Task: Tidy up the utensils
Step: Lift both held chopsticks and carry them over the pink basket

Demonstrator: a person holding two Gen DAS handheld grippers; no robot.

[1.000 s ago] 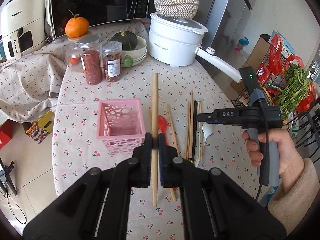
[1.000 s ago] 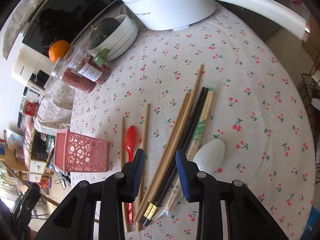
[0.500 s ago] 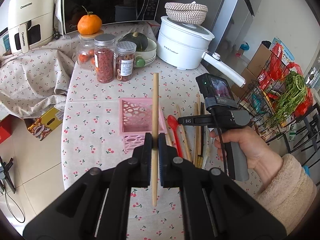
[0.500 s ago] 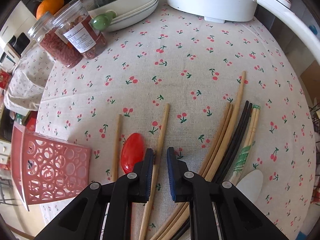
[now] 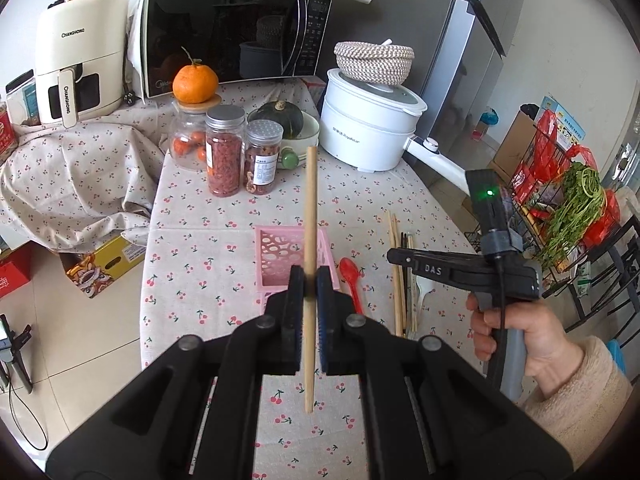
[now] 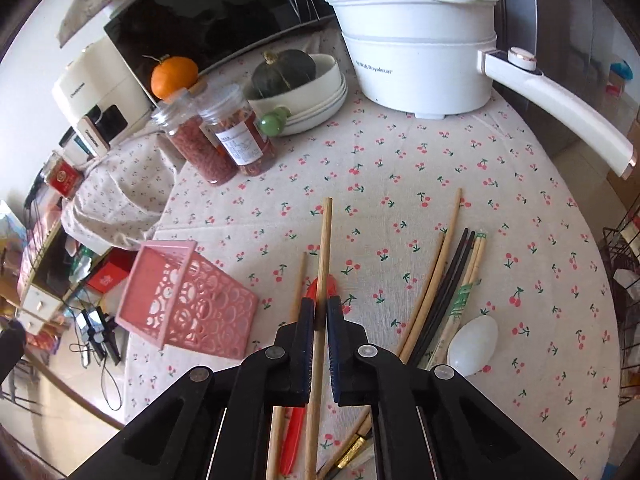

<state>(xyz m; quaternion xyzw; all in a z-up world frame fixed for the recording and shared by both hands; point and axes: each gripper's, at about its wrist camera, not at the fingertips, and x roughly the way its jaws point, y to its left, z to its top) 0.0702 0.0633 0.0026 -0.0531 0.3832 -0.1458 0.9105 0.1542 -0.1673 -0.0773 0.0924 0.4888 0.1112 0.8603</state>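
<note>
My left gripper [image 5: 309, 286] is shut on a wooden chopstick [image 5: 311, 208] and holds it upright above the table, in front of the pink perforated basket [image 5: 276, 258]. My right gripper [image 6: 319, 314] is shut on another wooden chopstick [image 6: 324, 256], lifted off the cloth. The basket [image 6: 188, 300] stands to its left. A red spoon [image 6: 294, 436], a loose wooden chopstick [image 6: 299, 280], a bundle of wooden and black chopsticks [image 6: 444, 292] and a white spoon [image 6: 474, 340] lie on the cherry-print tablecloth [image 6: 400, 176].
Two spice jars [image 5: 240, 156], a bowl with a squash [image 5: 298, 128], a white electric pot [image 5: 370, 128] with a long handle [image 6: 560, 108] and a microwave [image 5: 236, 36] stand at the back. A wire rack with greens [image 5: 576, 208] is at the right.
My right gripper has closed on a wooden chopstick and lifted it off the table. My left gripper has risen and drawn back with its chopstick.
</note>
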